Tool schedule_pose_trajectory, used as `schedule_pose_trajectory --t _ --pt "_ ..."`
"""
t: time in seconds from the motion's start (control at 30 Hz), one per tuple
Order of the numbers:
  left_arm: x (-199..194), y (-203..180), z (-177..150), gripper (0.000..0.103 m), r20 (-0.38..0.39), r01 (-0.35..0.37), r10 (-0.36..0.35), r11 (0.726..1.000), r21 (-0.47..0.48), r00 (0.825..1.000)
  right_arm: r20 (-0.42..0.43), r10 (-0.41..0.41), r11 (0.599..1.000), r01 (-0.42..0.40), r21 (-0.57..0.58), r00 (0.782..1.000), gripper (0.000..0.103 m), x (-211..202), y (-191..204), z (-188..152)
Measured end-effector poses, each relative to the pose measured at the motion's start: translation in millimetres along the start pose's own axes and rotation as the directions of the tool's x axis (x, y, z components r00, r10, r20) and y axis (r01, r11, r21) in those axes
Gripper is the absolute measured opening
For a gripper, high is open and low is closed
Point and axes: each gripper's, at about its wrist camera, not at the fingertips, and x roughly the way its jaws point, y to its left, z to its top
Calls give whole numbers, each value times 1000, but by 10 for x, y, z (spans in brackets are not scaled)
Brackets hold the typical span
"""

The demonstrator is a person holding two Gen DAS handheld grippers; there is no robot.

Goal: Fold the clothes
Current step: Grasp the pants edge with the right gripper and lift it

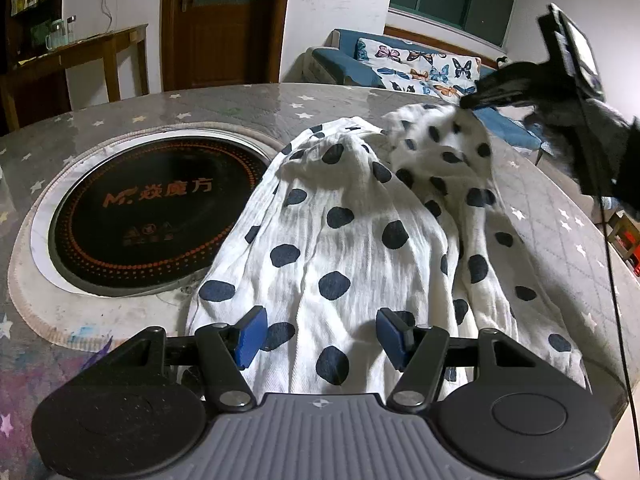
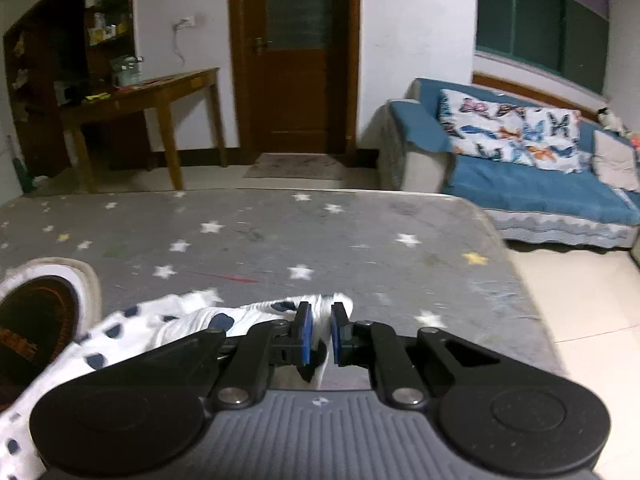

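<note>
My right claw (image 2: 320,330) pinches the shirt (image 1: 340,240) edge; left claw (image 1: 320,338) gapes just above cloth. I'd lift smoothly, left pinning cloth to the bench (image 1: 240,104).

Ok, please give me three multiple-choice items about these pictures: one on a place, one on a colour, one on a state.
1. Where does the round black induction cooktop sit relative to the white cloth with dark blue dots in the left wrist view?
A. left of it
B. right of it
C. on top of it

2. What colour is the sofa?
A. red
B. blue
C. green

3. How does the right gripper stand?
A. open and empty
B. shut on the cloth
C. shut on nothing

Answers: 1 A, the cooktop is set in the grey star-patterned table cover at the cloth's left. 2 B, its cover is blue. 3 B, white fabric is pinched between its jaws.
</note>
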Motion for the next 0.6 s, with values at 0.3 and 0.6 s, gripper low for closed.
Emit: schedule_pose_trajectory --t 0.3,0.6 --pt "-10 -26 -22 65 3 -7 7 1000 18 1000 -119 -170 985 171 0 978 12 41 -468 -310" --pt "-12 -23 -28 67 3 -2 2 1000 20 1000 -112 -20 999 25 45 993 36 207 -284 -307"
